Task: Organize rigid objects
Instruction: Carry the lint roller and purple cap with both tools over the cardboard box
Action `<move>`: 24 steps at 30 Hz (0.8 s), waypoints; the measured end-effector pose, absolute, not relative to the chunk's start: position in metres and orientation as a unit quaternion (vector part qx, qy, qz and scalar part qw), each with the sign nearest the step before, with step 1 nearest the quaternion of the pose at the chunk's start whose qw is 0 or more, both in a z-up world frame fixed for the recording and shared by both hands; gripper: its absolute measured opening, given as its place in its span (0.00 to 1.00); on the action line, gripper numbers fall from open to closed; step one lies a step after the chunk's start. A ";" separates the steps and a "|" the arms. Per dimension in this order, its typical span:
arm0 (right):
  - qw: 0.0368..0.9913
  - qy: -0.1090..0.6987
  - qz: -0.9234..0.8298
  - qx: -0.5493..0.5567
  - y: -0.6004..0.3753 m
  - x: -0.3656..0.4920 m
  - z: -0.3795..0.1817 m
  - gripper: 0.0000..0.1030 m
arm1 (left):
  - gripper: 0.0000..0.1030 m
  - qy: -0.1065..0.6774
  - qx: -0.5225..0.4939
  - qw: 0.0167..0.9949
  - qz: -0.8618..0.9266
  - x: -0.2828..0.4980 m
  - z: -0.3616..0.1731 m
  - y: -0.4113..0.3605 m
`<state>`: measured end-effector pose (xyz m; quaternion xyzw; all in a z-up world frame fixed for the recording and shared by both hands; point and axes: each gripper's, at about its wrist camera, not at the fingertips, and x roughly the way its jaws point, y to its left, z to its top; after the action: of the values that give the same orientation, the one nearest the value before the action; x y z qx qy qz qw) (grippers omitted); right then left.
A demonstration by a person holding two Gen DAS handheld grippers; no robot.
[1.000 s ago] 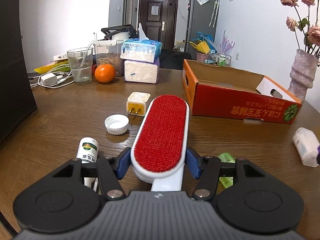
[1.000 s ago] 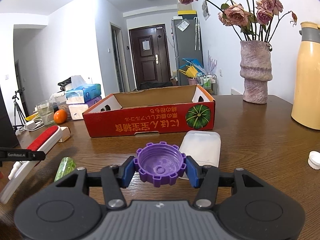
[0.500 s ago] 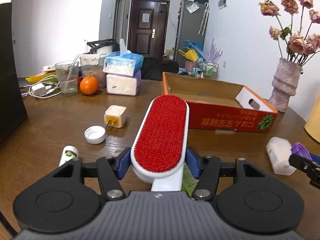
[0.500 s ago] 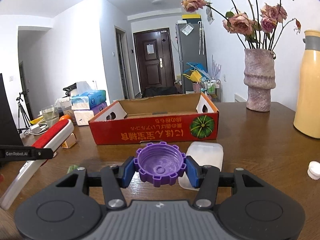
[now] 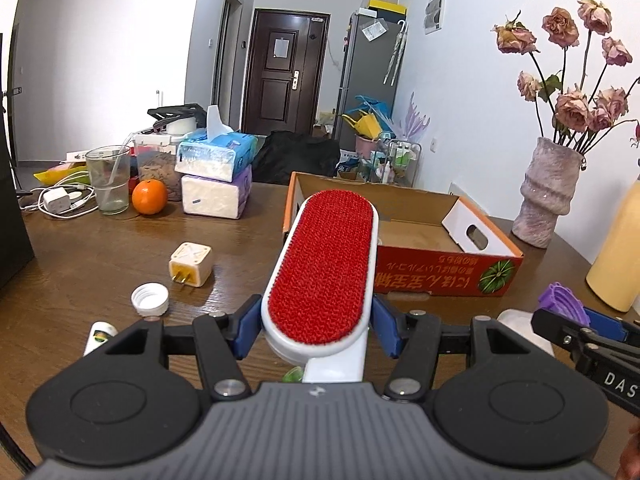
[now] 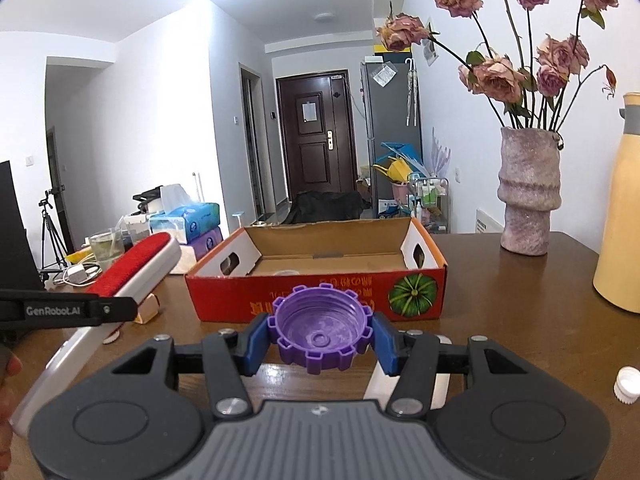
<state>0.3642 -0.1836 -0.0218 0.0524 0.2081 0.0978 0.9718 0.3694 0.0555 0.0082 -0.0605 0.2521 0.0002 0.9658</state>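
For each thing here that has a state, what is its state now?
left hand-held gripper: shut on lint brush.
right hand-held gripper: shut on purple cap.
cardboard box: open, nearly empty.
glass: upright, partly filled.
white cap: lying on table, open side up.

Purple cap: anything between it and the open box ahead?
Nothing visible. The purple cap, clamped in the right gripper, faces the box over bare table; only the box's red front wall lies ahead.

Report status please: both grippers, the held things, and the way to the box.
Left gripper shut on red lint brush. Right gripper shut on purple ridged plastic cap. Open red cardboard box ahead, nothing between.
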 end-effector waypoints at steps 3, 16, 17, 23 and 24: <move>0.972 0.209 0.099 0.051 -0.182 0.369 -0.020 0.51 | 0.58 0.253 -0.064 0.965 0.002 0.375 0.011 0.052; 0.975 0.196 0.090 0.055 -0.183 0.401 -0.006 0.51 | 0.58 0.245 -0.066 0.967 -0.003 0.406 0.024 0.026; 0.975 0.194 0.089 0.055 -0.183 0.404 -0.005 0.51 | 0.58 0.244 -0.067 0.968 -0.003 0.409 0.025 0.024; 0.976 0.191 0.084 0.060 -0.184 0.423 -0.001 0.51 | 0.58 0.238 -0.075 0.968 0.008 0.428 0.029 0.019; 0.976 0.190 0.084 0.060 -0.183 0.426 0.000 0.51 | 0.57 0.237 -0.076 0.968 0.010 0.431 0.029 0.018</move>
<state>0.4256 -0.1831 -0.0003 0.0598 0.1904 0.0839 0.9763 0.4307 0.0180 0.0295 -0.0756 0.2372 0.0100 0.9685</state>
